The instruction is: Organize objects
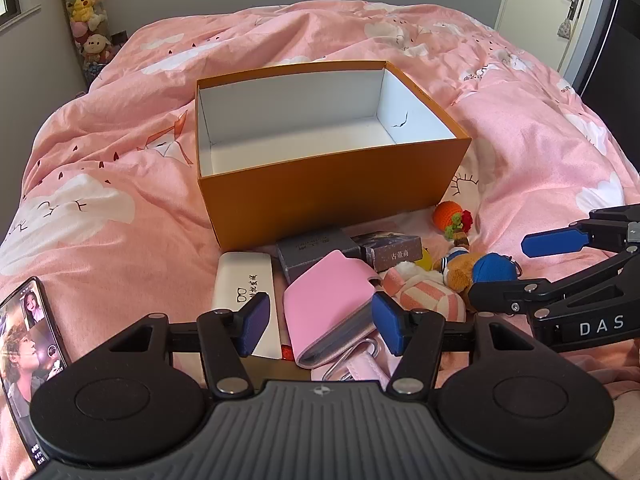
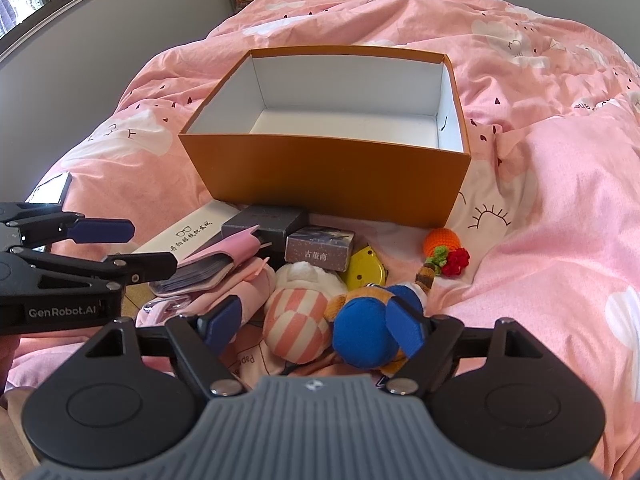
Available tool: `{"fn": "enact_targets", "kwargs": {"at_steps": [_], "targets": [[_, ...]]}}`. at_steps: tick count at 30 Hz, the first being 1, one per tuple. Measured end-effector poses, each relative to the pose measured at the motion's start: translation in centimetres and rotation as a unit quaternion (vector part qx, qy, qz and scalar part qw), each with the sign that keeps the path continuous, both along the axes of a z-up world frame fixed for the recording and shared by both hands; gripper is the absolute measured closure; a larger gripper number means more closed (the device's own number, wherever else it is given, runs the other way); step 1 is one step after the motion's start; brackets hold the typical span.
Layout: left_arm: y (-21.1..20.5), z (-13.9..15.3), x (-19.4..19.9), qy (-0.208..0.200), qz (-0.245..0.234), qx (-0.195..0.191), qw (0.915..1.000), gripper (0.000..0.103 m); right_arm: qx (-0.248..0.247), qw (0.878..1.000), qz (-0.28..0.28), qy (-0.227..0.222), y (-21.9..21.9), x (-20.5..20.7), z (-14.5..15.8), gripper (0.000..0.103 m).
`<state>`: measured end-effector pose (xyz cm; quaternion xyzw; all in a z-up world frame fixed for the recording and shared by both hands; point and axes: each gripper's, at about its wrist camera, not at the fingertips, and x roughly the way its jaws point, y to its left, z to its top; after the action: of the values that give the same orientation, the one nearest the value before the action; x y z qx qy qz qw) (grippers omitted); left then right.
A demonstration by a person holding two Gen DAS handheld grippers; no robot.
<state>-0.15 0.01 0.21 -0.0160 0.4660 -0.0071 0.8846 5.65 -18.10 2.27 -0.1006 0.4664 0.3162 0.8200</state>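
Where the pink duvet (image 1: 120,152) spreads widest, far of the clutter: an orange box (image 1: 328,192), lidless, white inside, nothing within. Just near of its front wall, a heap of small things. At left, a white glasses case (image 1: 236,284), lengthwise, touching a grey carton (image 1: 312,254) and a pink card wallet (image 1: 332,304) tilted across both. Centre: a pink-striped plush (image 2: 296,320) beside a blue-capped plush doll (image 2: 368,332). Farther back, a small printed box (image 2: 320,250) and a yellow item (image 2: 366,272). Far right, apart from the rest, a crocheted orange charm (image 2: 442,242). At near left edge, a phone (image 1: 28,360) with lit screen. Left gripper (image 1: 320,320) spread wide over the wallet, holding nothing. Right gripper (image 2: 316,326) likewise agape, straddling striped plush and doll, gripping neither.
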Motion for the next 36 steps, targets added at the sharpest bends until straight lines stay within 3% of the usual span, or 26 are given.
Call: {"fn": "enact_targets", "kwargs": {"at_steps": [12,17,20,29,33,36], "targets": [[-0.1,-0.1,0.0,0.001,0.000,0.001,1.0000,0.034,0.001,1.000,0.000,0.005,0.0,0.0,-0.2,0.022],[0.7,-0.4,0.1,0.014,-0.001,-0.015,0.9998,0.035,0.003,1.000,0.002,0.008,0.0,0.1,-0.2,0.022],[1.6,-0.5,0.2,0.022,0.004,-0.022,0.9995,0.042,0.006,1.000,0.005,0.015,0.0,0.3,-0.4,0.023],[4.9,-0.2,1.5,0.062,0.010,-0.054,0.9966,0.050,0.030,0.997,0.046,0.056,1.3,2.1,-0.2,0.044],[5.5,-0.4,2.3,0.089,0.007,-0.034,0.9955,0.050,0.064,0.992,0.068,0.087,3.0,3.5,0.2,0.045],[5.2,0.1,1.6,0.095,-0.029,-0.026,0.9947,0.050,0.077,0.988,0.090,0.096,4.6,3.9,0.3,0.045]]}}
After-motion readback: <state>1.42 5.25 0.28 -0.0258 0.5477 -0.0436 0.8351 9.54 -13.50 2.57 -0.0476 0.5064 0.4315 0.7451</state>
